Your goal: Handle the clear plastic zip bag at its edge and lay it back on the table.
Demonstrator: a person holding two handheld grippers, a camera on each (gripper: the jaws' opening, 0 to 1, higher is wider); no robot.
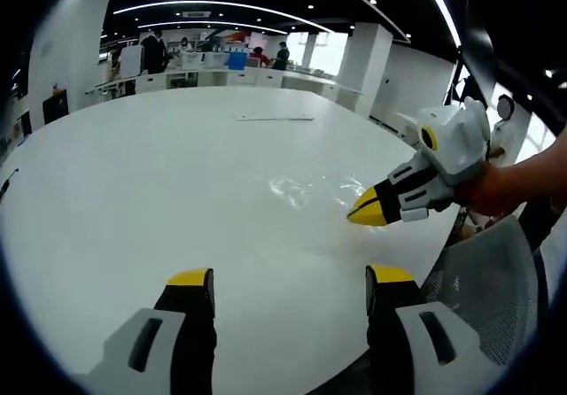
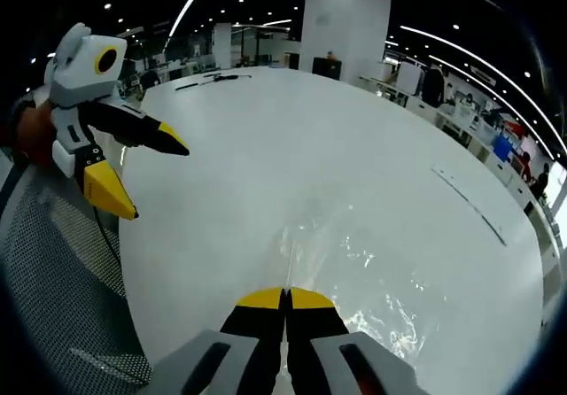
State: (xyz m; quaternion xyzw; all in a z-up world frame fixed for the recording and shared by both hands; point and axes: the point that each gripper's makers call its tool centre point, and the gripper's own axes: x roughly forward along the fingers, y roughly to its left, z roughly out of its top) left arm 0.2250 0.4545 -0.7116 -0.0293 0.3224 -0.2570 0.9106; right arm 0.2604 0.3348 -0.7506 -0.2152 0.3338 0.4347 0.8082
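A: Where's the clear plastic zip bag right now?

B: Lying on the white bench, near the edge closest to the person. In the right gripper view it spreads out ahead of the right gripper, shiny and wrinkled, with a raised fold running straight into the yellow tips.

A: So the right one has it?

B: It looks that way. Its jaws are pressed together with the bag's near edge caught between them. In the left gripper view the same gripper comes in from the right, its tips touching the edge of the bag.

A: And the left gripper?

B: In its own view the left gripper hangs over bare bench with its jaws spread wide, nothing between them, the bag ahead and a little to the right. In the right gripper view it sits off beside the bench edge, over a grey mesh chair, well apart from the bag.

A: How will the bag handle?

B: My judgement: very light, limp and slippery. It will sag and fold from any single pinch, and the film could slide out of smooth tips. The edge strip is likely the stiffest place to hold. To lay it flat, lower it slowly so it doesn't crumple.
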